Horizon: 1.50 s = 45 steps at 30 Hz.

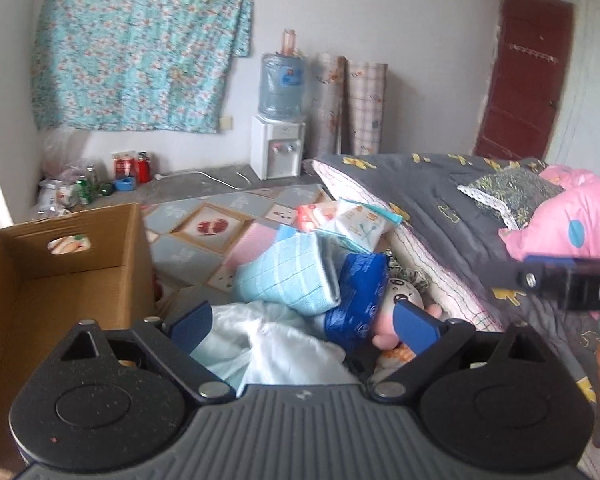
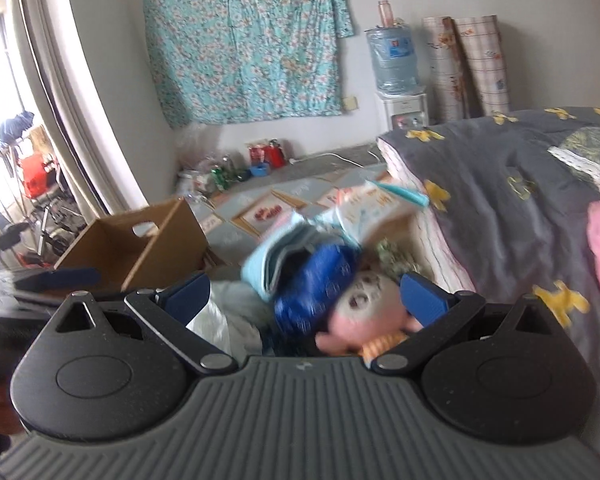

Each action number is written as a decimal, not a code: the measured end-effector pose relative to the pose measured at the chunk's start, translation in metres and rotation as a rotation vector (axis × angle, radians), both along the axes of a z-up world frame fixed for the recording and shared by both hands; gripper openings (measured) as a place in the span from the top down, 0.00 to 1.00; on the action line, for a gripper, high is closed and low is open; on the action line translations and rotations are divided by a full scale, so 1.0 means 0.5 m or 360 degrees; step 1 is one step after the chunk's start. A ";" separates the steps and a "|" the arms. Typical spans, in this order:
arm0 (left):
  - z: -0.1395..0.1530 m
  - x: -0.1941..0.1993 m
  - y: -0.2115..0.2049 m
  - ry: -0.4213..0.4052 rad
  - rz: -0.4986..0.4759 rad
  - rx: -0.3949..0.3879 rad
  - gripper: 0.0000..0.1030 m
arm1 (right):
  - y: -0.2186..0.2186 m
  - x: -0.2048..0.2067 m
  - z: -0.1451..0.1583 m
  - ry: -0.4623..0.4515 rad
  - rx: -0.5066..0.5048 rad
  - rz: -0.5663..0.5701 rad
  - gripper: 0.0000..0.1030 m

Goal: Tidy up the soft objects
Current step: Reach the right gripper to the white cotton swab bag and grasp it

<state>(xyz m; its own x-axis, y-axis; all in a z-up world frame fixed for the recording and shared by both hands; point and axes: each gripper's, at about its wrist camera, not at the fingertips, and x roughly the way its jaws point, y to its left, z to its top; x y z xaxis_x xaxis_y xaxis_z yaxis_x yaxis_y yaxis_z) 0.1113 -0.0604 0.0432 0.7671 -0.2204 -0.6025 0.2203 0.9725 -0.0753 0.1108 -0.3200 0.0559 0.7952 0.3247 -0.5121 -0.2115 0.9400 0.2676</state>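
Note:
A pile of soft things lies on the floor beside the bed: a white cloth [image 1: 268,344], a folded light blue towel [image 1: 288,276], a blue plastic pack [image 1: 360,300], a pink and white plush doll [image 1: 404,300] and tissue packs [image 1: 360,224]. My left gripper [image 1: 304,328] is open and empty just above the white cloth. My right gripper [image 2: 306,300] is open and empty above the blue pack [image 2: 316,288] and the doll [image 2: 360,308]. The right gripper's body shows at the right edge of the left wrist view [image 1: 560,280].
An open cardboard box [image 1: 60,280] stands on the floor to the left of the pile; it also shows in the right wrist view [image 2: 140,240]. The bed with a grey quilt [image 1: 460,208] and a pink pillow [image 1: 572,224] is on the right. A water dispenser [image 1: 278,140] stands at the far wall.

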 end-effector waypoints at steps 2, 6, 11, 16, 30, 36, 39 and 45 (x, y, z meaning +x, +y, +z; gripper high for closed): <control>-0.003 0.036 -0.004 0.0038 -0.0012 -0.0023 0.09 | -0.010 0.038 0.003 -0.0004 -0.0009 -0.0006 0.01; 0.013 0.120 -0.010 0.0097 -0.0021 -0.0072 0.11 | -0.046 0.124 -0.006 0.0025 0.0035 -0.0042 0.01; 0.026 0.238 -0.052 0.0101 -0.0146 0.0007 0.15 | -0.125 0.268 -0.067 0.0245 0.0363 -0.0138 0.03; -0.013 0.369 -0.133 0.0215 -0.0414 0.0098 0.15 | -0.164 0.410 -0.159 0.0497 0.0620 -0.0256 0.14; -0.181 0.581 -0.263 0.0590 -0.0647 0.0234 0.16 | -0.148 0.594 -0.339 0.0815 0.0886 -0.0301 0.46; -0.205 0.598 -0.293 0.0592 -0.0661 0.0291 0.29 | -0.130 0.611 -0.372 0.0837 0.0955 -0.0276 0.73; -0.194 0.590 -0.301 0.0550 -0.0676 0.0299 0.39 | -0.125 0.616 -0.348 0.0772 0.0921 -0.0268 0.78; -0.148 0.579 -0.312 0.0499 -0.0655 0.0248 0.41 | -0.127 0.613 -0.281 0.0663 0.0932 -0.0260 0.81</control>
